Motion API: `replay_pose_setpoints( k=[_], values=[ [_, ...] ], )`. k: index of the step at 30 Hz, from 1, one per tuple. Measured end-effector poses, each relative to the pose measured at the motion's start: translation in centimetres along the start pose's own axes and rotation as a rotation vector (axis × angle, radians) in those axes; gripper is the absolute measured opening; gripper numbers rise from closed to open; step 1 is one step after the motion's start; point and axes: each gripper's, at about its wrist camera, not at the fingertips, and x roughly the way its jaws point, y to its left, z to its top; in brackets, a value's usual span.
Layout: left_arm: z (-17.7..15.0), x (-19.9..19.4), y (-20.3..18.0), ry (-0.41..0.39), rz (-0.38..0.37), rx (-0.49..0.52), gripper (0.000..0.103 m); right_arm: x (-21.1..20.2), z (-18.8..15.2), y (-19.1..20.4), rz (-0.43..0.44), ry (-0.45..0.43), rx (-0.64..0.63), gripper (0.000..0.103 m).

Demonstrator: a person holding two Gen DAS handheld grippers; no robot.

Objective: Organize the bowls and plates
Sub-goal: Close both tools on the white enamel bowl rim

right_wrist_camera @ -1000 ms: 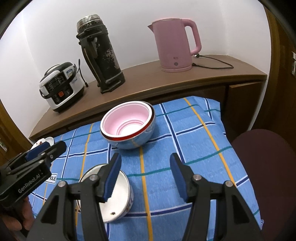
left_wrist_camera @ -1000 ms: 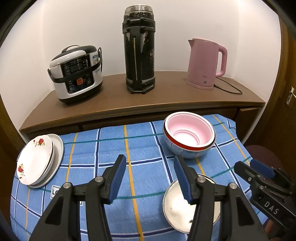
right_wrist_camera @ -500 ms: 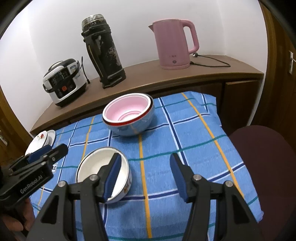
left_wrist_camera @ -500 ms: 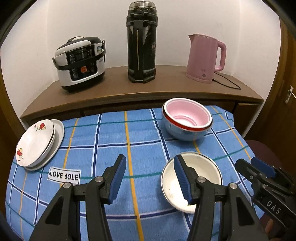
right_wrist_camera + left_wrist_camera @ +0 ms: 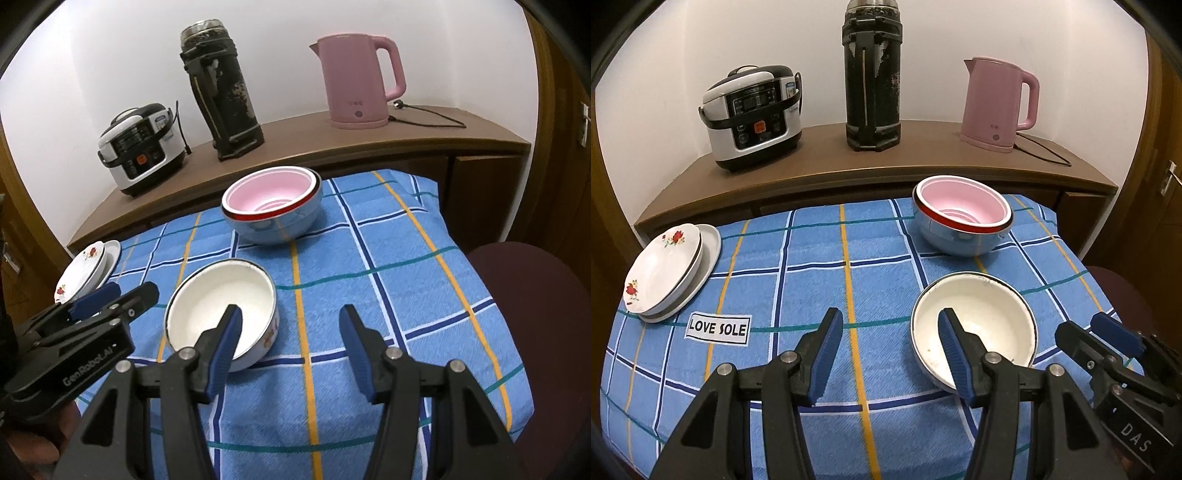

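A white enamel bowl point(image 5: 975, 325) stands on the blue checked cloth near the front; it also shows in the right wrist view point(image 5: 221, 306). A pink bowl nested in a blue-and-red bowl point(image 5: 962, 214) stands behind it, also in the right wrist view point(image 5: 273, 208). Two flowered white plates point(image 5: 668, 273) are stacked at the left edge, seen small in the right wrist view point(image 5: 88, 267). My left gripper point(image 5: 890, 354) is open and empty, above the cloth left of the white bowl. My right gripper point(image 5: 290, 350) is open and empty, just right of that bowl.
A wooden counter point(image 5: 923, 162) behind the table carries a rice cooker point(image 5: 751, 114), a black thermos point(image 5: 871, 74) and a pink kettle point(image 5: 995, 103) with its cord. A dark red chair seat point(image 5: 528, 314) stands off the table's right edge.
Both grippers have pulled back and up from the table, so more of the cloth and the white bowl shows. Both stay open. The dishes have not moved.
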Motion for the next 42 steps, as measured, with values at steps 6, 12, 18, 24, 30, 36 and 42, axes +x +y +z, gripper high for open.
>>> replay_pose_setpoints(
  k=[6, 12, 18, 24, 30, 36, 42],
  values=[
    [-0.2, 0.2, 0.4, -0.003, 0.015, 0.006, 0.056, -0.1, -0.3, 0.3, 0.007, -0.011, 0.005, 0.056],
    [-0.1, 0.8, 0.7, 0.006, 0.016, 0.001, 0.056, 0.3, -0.1, 0.5, 0.013, -0.008, -0.001, 0.055],
    [0.3, 1.7, 1.0, 0.01, 0.018, -0.014, 0.056, 0.6, 0.2, 0.2, -0.007, -0.023, 0.0, 0.048],
    [0.2, 3.2, 0.6, 0.04, 0.013, -0.007, 0.056, 2.5, 0.0, 0.3, 0.021, 0.025, 0.002, 0.047],
    [0.3, 4.5, 0.2, 0.056, 0.017, 0.001, 0.056, 3.7, 0.2, 0.4, 0.021, 0.028, 0.007, 0.042],
    [0.3, 5.5, 0.0, 0.071, 0.018, 0.0, 0.056, 4.8, 0.2, 0.7, 0.025, 0.049, 0.002, 0.035],
    [0.1, 6.1, -0.1, 0.077, 0.013, 0.002, 0.056, 5.5, 0.1, 1.2, 0.027, 0.068, -0.009, 0.026]
  ],
)
